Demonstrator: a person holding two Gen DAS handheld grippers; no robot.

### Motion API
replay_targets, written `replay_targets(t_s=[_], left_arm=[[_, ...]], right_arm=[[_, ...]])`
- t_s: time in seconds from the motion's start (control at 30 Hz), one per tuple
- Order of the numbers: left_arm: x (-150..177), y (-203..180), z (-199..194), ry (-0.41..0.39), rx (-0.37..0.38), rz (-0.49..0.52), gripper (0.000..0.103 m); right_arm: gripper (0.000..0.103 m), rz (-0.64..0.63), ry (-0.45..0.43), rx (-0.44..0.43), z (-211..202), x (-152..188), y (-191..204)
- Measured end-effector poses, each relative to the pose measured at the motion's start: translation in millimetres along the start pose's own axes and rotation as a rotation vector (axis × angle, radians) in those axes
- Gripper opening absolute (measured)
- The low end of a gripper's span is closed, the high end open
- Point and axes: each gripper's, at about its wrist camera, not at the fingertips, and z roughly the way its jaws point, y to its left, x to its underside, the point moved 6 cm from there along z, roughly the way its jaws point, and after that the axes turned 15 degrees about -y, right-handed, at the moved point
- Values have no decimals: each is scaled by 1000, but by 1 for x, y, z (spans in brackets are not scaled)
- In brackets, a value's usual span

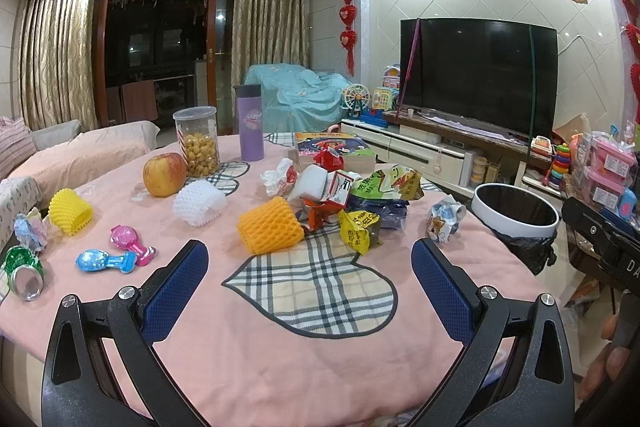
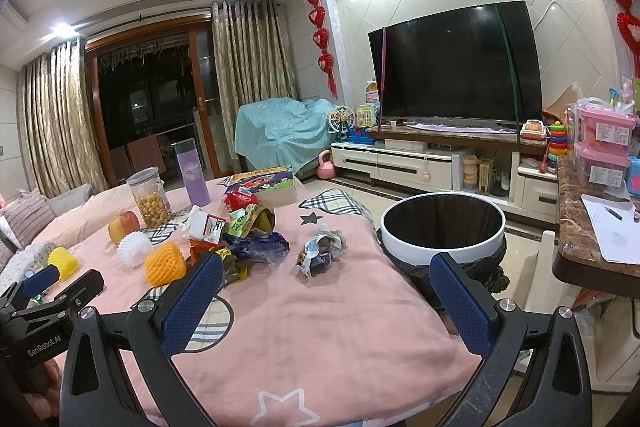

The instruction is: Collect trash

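- The left gripper [image 1: 310,283] hung low over the pink tablecloth [image 1: 240,347], its blue-padded fingers [image 1: 176,291] spread wide with nothing between them; the plaid heart patch [image 1: 316,287] filled the gap.
- The right gripper [image 2: 326,301] was likewise wide open and empty, poised above the cloth near the table's right edge, its right-hand finger overlapping the trash bin [image 2: 442,253] in the frame.
- In the right wrist view the left gripper's black body appeared at the lower left edge, with fingers of the person's hand [image 2: 48,379] wrapped beneath it; in the left wrist view a hand [image 1: 608,363] showed at the lower right edge.
- The trash lay mid-table: a heap of crumpled snack wrappers [image 1: 360,199] at centre frame, an orange foam fruit net [image 1: 270,225] just left of it, a white foam net [image 1: 199,202] and a yellow foam net [image 1: 70,211] further left, and a lone crumpled wrapper [image 1: 446,217] to the right — near the bin, which stood just off the table edge, lined with a black bag.
- Only the left wrist view showed the far-left items: a crushed green can [image 1: 22,273], a blue foil packet [image 1: 105,261] and a pink one [image 1: 132,244] touching at their ends.
- Only the right wrist view showed the marble counter [image 2: 584,227] at the right, bearing paper sheets — and the bin's full round rim.
- Both views held an apple [image 1: 164,174], a popcorn jar [image 1: 198,141] and a purple bottle [image 1: 251,123] toward the upper left of the table.
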Motion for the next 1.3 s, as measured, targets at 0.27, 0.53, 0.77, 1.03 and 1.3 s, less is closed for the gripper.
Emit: replay_targets(t_s=[0.27,0.53,0.77,1.03,1.3], left_arm=[[2,1,0,10,-2,-2,103],[20,14,13,66,-15,-17,103],[37,30,33,131,-35,-40,103],[53,38,60,197,-44,-49,103],[60,41,90,248,-40,-53,103]], right_arm=[[103,7,12,-4,0,3,2],[103,25,71,-26,13,13,4],[103,59,156,-49,36,28,1],[103,68,233,-54,64,45,-1],[103,68,287,-59,94,56,-2]])
